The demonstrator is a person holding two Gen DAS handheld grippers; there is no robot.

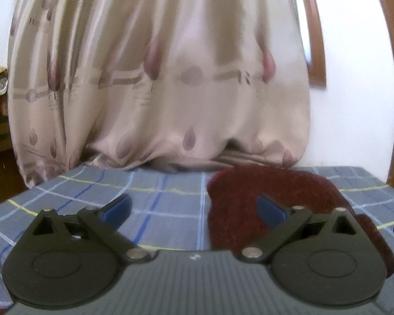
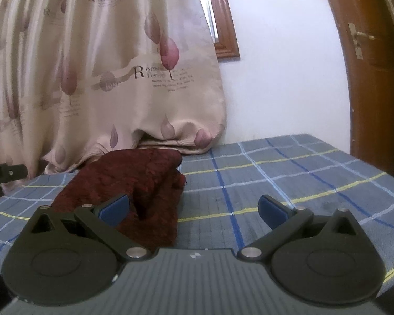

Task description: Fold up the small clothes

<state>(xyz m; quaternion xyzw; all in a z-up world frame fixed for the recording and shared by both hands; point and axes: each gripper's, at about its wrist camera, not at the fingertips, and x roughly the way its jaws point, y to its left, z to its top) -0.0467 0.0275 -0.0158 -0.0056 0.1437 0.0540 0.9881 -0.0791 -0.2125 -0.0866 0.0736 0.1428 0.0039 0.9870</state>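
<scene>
A dark red fuzzy garment (image 1: 236, 204) lies bunched on the blue checked cloth (image 1: 157, 210). In the left wrist view it sits on the right half, behind and under the right finger. My left gripper (image 1: 194, 210) is open just above the cloth, its blue pads (image 1: 118, 210) wide apart and nothing between them. In the right wrist view the same garment (image 2: 139, 181) lies at the left, reaching back to the curtain. My right gripper (image 2: 194, 210) is open too, its left pad (image 2: 115, 208) in front of the garment's near part and its right pad over bare cloth.
A beige curtain with leaf prints (image 1: 157, 78) hangs behind the surface and rests on its far edge. A white wall, a wooden window frame (image 2: 223, 26) and a brown door (image 2: 367, 65) stand to the right. The other gripper's black tip (image 2: 5, 173) shows at the left edge.
</scene>
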